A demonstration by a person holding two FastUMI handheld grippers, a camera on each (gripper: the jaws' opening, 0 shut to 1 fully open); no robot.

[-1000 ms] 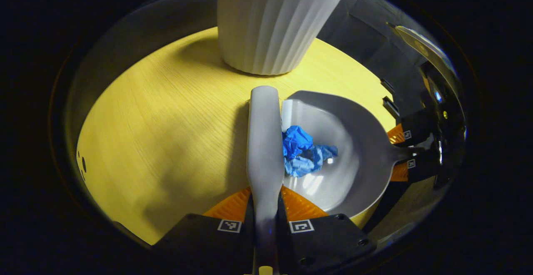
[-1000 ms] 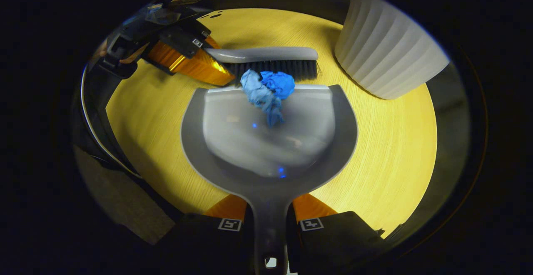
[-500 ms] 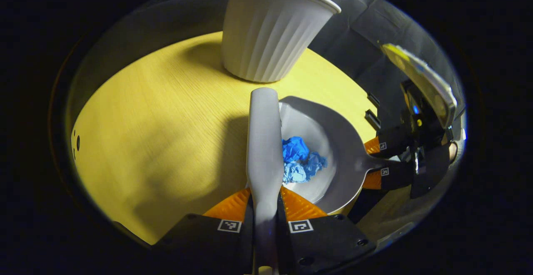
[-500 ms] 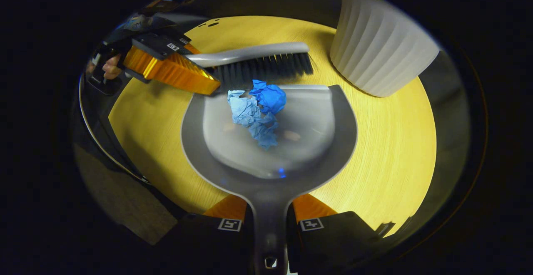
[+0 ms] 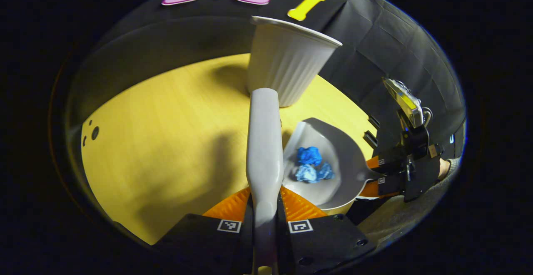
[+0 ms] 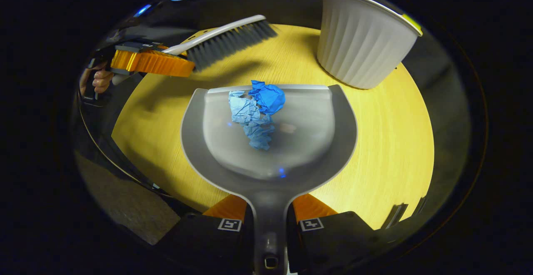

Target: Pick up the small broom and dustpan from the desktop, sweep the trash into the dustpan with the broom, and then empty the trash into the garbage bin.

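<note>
Crumpled blue trash (image 6: 258, 115) lies in the dustpan (image 6: 270, 150), right gripper (image 6: 270, 224) fingers clamped on its handle; left gripper (image 5: 265, 226) clamps the broom (image 5: 263, 142) raised, the bin (image 6: 360, 42) near the tabletop's (image 6: 387, 150) far edge, likely awaiting the tip.

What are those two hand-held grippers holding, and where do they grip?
Left hand-held gripper clamps the broom by its handle; right hand-held gripper clamps the dustpan by its handle.

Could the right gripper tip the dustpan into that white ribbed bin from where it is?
Probably yes. The right gripper is shut on the dustpan handle, the blue paper sits inside, and the bin stands open-topped just ahead to the right. The broom is off to the left.
</note>
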